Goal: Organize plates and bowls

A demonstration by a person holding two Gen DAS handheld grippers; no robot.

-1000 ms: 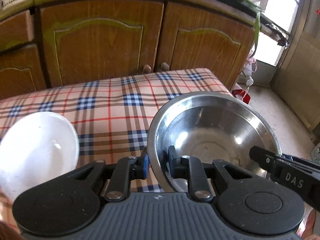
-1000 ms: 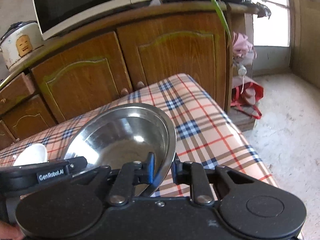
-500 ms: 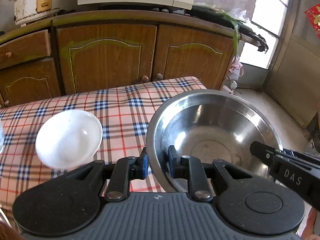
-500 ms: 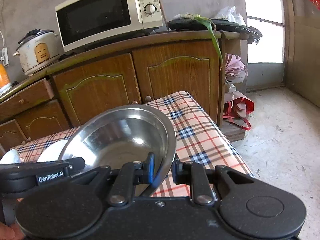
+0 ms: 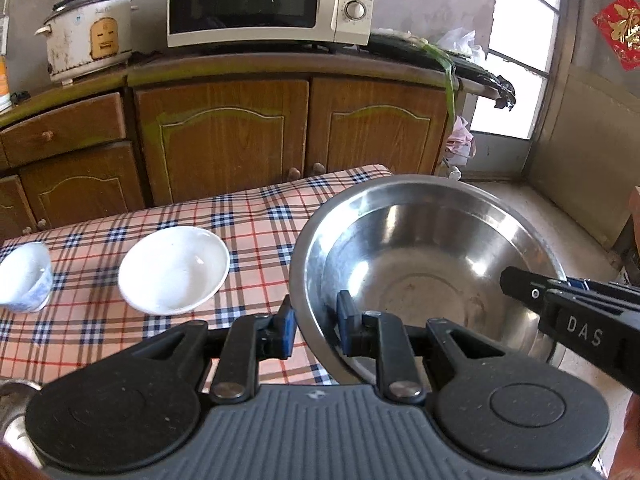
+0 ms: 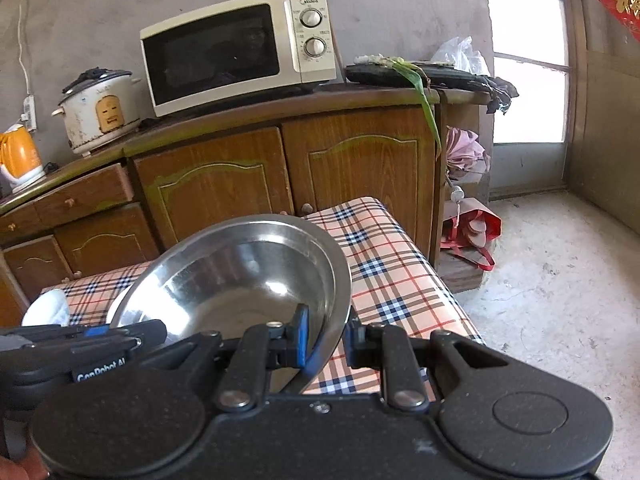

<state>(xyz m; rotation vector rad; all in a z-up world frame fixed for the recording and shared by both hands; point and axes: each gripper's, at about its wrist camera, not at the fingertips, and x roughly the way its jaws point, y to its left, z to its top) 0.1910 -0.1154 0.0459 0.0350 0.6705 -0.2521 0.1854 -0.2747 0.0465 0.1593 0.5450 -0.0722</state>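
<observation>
Nearest the cameras, the left gripper (image 5: 314,330) is clamped on the near-left rim of the large round stainless-steel bowl (image 5: 424,264), its blue pads nearly together with only the thin metal wall between them; the right gripper (image 6: 326,336) pinches the opposite rim the same way, narrow and tight on steel. Held by these 2 grips, the steel bowl hangs in the air, level and empty, over the right end of the plaid-clothed counter (image 5: 256,224) and partly past its edge. Just beyond and to the left, a shallow white ceramic bowl (image 5: 174,270) sits upright on the cloth, and further left a small white cup-shaped bowl with blue pattern (image 5: 24,278) stands apart from it, near the picture's edge. Behind the counter are brown wooden cabinets (image 5: 224,136), topped by a cream microwave (image 5: 268,0) and a white rice cooker (image 5: 88,36). Judging from this, the sorting looks early: the 2 white bowls remain unstacked, and the steel bowl has yet to be set down anywhere. No plates are visible.
</observation>
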